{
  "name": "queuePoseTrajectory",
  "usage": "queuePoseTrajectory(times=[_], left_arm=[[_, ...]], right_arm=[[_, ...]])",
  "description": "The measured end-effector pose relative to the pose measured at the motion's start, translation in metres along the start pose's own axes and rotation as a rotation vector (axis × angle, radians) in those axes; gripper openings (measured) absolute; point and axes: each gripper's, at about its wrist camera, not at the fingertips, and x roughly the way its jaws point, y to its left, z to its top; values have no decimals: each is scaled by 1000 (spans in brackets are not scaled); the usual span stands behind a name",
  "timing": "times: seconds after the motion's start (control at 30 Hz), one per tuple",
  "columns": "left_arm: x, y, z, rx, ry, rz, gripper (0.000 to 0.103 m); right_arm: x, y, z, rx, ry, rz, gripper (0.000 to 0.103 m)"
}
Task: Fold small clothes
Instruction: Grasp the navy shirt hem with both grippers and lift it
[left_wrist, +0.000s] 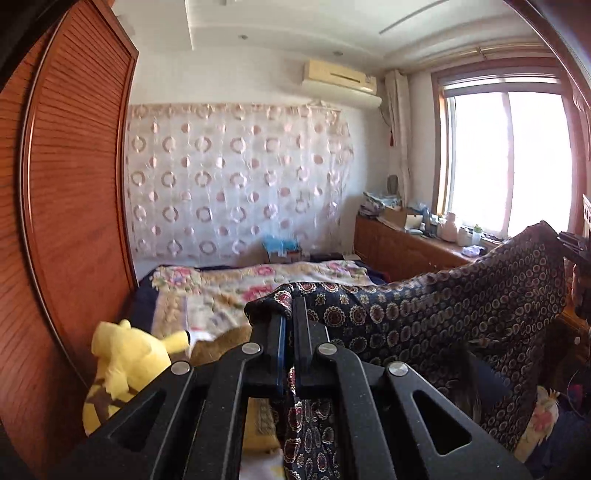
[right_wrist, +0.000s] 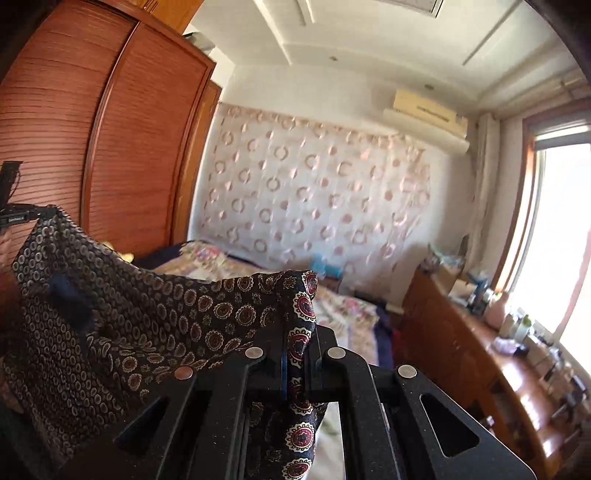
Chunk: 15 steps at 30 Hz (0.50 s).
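left black two-finger gripper (left_wrist: 290, 314) clamped on one corner of the dark navy garment with red-and-cream medallion print (left_wrist: 443, 306); right black two-finger gripper (right_wrist: 299, 332) pinching the opposite corner. cloth hangs stretched between them, lifted above the bed with floral quilt (left_wrist: 229, 288). yellow plush toy (left_wrist: 125, 354) lies near the wooden louvred wardrobe (left_wrist: 74, 177)

left gripper (left_wrist: 290, 314) and right gripper (right_wrist: 299, 332) both raised, jaws clamped on cloth.
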Motion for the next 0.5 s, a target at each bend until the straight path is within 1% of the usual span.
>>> queuePoseTrajectory(times=[0.1,0.17,0.23,0.27,0.3,0.33,0.4,0.43,0.47,0.5], left_arm=[[15,14,16,-5,-11,48,4],[39,26,18,-13,13,74,4],[72,37,10,-24,61,94,4],[88,37,2,-22,84,106,4],[112,42,-8,-12,123,130,4],[126,43,-17,-11,144,140,4],[163,51,-42,-23,216,167,4],[176,54,-54,-30,253,177,4],[189,58,-66,-40,290,163,7],[199,62,-81,-60,326,133,14]], right_arm=[[11,-10,26,-10,-9,-35,5],[34,-13,36,-27,26,-52,5],[63,-8,32,-30,78,-54,5],[81,-2,27,-32,103,-58,5],[100,3,20,-31,134,-62,5],[114,17,20,-29,157,-63,5],[154,26,1,6,217,-65,6],[172,35,-6,22,246,-62,10],[190,42,-17,33,285,-46,14],[208,48,-30,45,341,-34,24]])
